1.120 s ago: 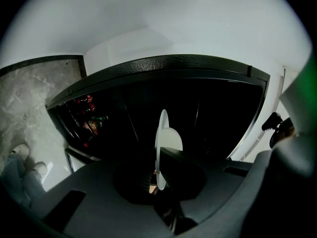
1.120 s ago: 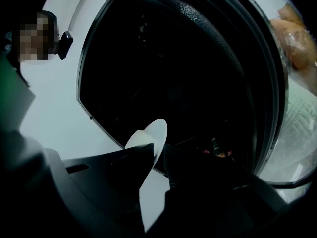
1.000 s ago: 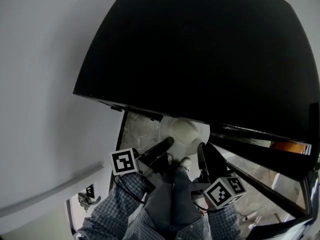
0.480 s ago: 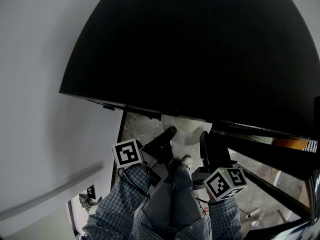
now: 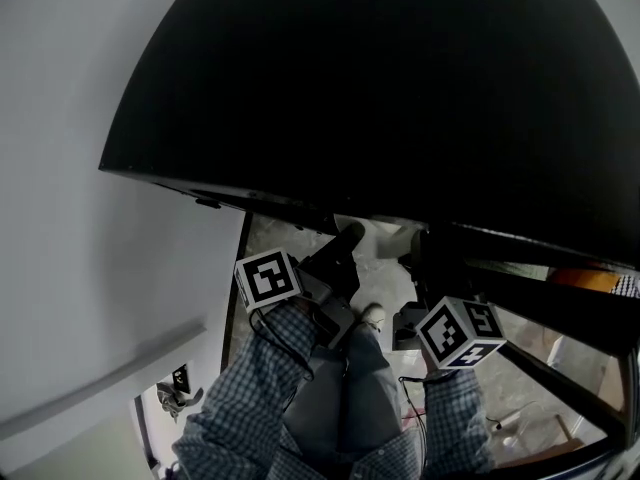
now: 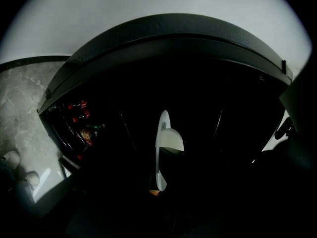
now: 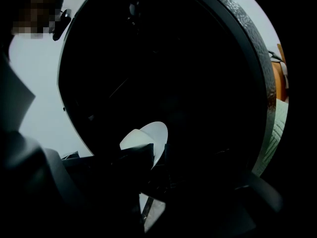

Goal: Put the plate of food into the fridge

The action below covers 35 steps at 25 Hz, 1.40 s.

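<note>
Fridge (image 5: 400, 88): big black box, smooth matt top w/ a rounded edge, interior nearly unlit. Wall (image 5: 70, 168) beside it was plain pale grey. Floor (image 6: 25, 93) was veined, marble-look stone w/ a slight gloss. A shelf at the left of the fridge opening held small bottles (image 6: 79, 117) w/ red caps. The person's sleeves (image 5: 250, 388) were checked cloth.

Plate (image 6: 163, 120): round, thin, white, smooth. It was edge-on in the left gripper view, so only a narrow bright sliver. Food (image 6: 170, 140) on it was one pale, smooth, dome-shaped mound, approx. centred; no colour or detail was readable in the dark. In the head view only a bit of white rim showed, tucked under the fridge's top edge, i.e. at the open front and up off the floor. Couldn't tell whether it rested on a shelf.

L gripper (image 5: 348, 236), w/ black fingers and a b/w marker cube at the rear, reached in from the plate's left. R gripper (image 5: 420, 253), same build, came from the right, so the plate sat btwn the two. In each gripper view the rim ran into the gap btwn that gripper's dark jaws. Both pairs were closed onto the rim, pinching it on opposite sides, w/ the food mound just past the jaw tips. The pads themselves were too dark to make out.
</note>
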### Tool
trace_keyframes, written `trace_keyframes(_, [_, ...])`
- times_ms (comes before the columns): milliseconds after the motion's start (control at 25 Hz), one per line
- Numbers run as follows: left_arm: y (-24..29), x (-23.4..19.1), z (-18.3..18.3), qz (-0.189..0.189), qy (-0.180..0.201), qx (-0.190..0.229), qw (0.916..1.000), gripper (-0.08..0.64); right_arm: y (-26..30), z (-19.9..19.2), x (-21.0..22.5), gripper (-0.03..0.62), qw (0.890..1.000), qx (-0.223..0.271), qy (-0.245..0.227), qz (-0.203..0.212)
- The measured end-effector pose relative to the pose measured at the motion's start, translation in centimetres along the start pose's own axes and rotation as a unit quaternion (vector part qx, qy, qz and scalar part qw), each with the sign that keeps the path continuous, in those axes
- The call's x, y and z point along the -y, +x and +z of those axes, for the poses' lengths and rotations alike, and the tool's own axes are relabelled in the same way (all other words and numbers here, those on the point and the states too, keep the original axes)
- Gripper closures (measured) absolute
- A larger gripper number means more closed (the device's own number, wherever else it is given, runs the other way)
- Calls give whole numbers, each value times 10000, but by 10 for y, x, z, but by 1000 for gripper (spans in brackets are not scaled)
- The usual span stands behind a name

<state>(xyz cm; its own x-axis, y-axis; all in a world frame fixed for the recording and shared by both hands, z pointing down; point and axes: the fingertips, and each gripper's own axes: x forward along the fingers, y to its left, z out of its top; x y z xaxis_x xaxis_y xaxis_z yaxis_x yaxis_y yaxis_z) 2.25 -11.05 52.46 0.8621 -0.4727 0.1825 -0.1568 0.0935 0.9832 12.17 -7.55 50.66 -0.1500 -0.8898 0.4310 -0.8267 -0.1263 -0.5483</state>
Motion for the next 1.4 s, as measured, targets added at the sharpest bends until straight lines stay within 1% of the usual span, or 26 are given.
trace_keyframes(80, [6, -1, 3, 39, 101, -3, 9999, 538, 5, 3, 5, 526, 10000, 27, 17, -56])
trace_keyframes(200, [15, -1, 6, -7, 57, 65, 10000, 538, 12, 6, 13, 526, 9998, 67, 44, -156])
trace_keyframes(360, [20, -13, 11, 243, 177, 91, 9995, 538, 19, 7, 19, 526, 9998, 29, 37, -212])
trace_keyframes(520, [28, -12, 12, 168, 157, 107, 9997, 538, 25, 6, 26, 526, 9996, -25, 86, -257])
trace_keyframes(600, [29, -17, 15, 288, 186, 133, 9993, 538, 29, 7, 28, 526, 9996, -39, 100, -269])
trace_keyframes(720, [29, -20, 19, 371, 195, 193, 9989, 538, 35, 7, 28, 526, 9995, -92, 103, -299])
trace_keyframes(920, [34, -26, 20, 482, 210, 234, 9983, 538, 40, 3, 36, 526, 9984, -135, 230, -500])
trace_keyframes(1120, [36, -33, 23, 606, 180, 332, 9974, 538, 48, -2, 40, 526, 9968, -315, 148, -713])
trace_keyframes(1240, [37, -33, 25, 608, 180, 377, 9973, 538, 50, -2, 40, 526, 9973, -352, 138, -636])
trace_keyframes(1400, [38, -30, 28, 639, 220, 440, 9967, 537, 49, -4, 41, 526, 9968, -417, 468, -497])
